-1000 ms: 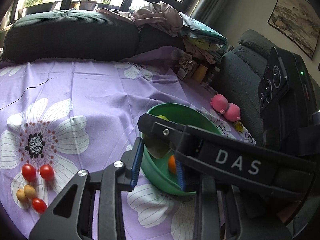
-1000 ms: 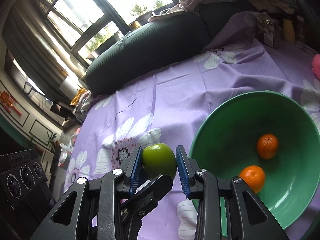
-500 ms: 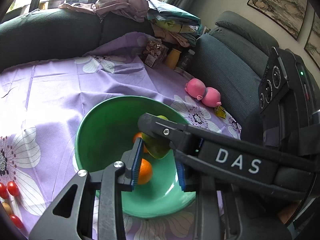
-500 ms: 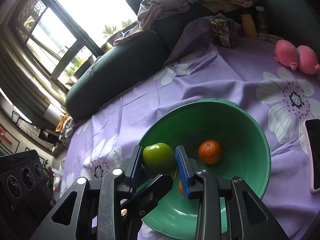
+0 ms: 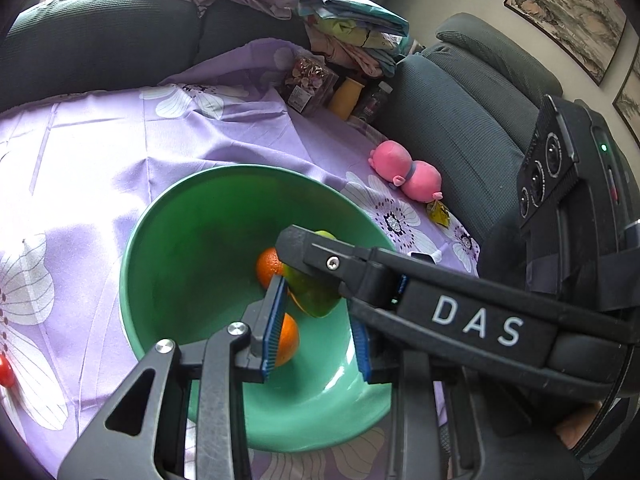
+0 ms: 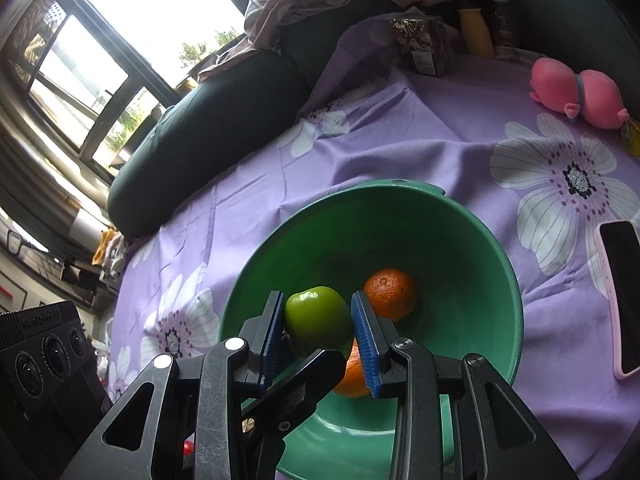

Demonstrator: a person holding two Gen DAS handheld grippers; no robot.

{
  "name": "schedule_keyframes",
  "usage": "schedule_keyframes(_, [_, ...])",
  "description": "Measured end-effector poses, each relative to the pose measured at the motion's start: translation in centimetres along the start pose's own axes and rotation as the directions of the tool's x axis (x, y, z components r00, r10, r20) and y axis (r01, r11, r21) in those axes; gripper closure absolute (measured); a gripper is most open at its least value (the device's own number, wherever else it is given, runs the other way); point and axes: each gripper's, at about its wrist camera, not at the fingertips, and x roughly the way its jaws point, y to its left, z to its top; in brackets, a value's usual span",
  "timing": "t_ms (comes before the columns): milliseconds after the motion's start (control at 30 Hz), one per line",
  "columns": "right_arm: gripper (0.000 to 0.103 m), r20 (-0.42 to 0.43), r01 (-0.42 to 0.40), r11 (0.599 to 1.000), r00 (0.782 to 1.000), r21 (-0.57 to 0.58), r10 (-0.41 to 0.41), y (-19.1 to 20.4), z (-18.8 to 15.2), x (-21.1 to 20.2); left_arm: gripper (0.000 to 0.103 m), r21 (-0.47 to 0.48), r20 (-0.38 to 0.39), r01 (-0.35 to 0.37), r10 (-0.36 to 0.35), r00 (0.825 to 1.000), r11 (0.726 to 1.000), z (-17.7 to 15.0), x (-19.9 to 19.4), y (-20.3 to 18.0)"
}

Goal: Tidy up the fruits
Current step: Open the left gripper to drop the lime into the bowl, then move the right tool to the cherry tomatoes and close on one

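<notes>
My right gripper (image 6: 317,306) is shut on a green apple (image 6: 318,314), its blue pads pressing both sides. The apple hangs just above the inside of a green bowl (image 6: 516,280) on the purple flowered cloth. In the bowl lie two oranges: one (image 6: 390,294) is beyond the apple, the other (image 6: 352,372) is half hidden under the right pad. In the left wrist view my left gripper (image 5: 320,332) stands open over the same bowl (image 5: 132,248), nothing between its pads. The right gripper's finger (image 5: 320,252) crosses in front, holding the apple (image 5: 316,300) near both oranges (image 5: 269,266) (image 5: 288,340).
A pink plush toy (image 5: 404,174) lies right of the bowl, near a dark sofa arm (image 5: 460,100). A phone in a pink case (image 6: 620,296) lies at the cloth's right edge. A yellow bottle (image 5: 346,98) and packets stand at the back. A cherry tomato (image 5: 6,374) shows far left.
Both grippers have swung from beside the bowl to over it. The apple, held throughout, now hangs inside the bowl's rim near the oranges. The cherry tomatoes slid out to the left edge.
</notes>
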Motion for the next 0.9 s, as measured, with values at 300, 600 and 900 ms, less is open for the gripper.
schedule_keyframes(300, [0.066,-0.004,0.083,0.996,0.997,0.012,-0.083,-0.2,0.0,0.4,0.072,-0.069,-0.015,0.02,-0.022,1.0,0.997,-0.3,0.6,0.8])
schedule_keyframes(600, [0.054,0.054,0.105,0.994,0.993,0.003,-0.105,0.8,0.2,-0.5,0.055,-0.095,0.067,-0.01,0.017,0.998,0.995,-0.5,-4.6,1.9])
schedule_keyframes(900, [0.054,0.069,0.117,0.992,0.991,-0.038,-0.114,2.8,-0.1,-0.2,0.045,-0.241,0.163,-0.195,0.238,0.958,0.951,-1.6,-11.7,7.2])
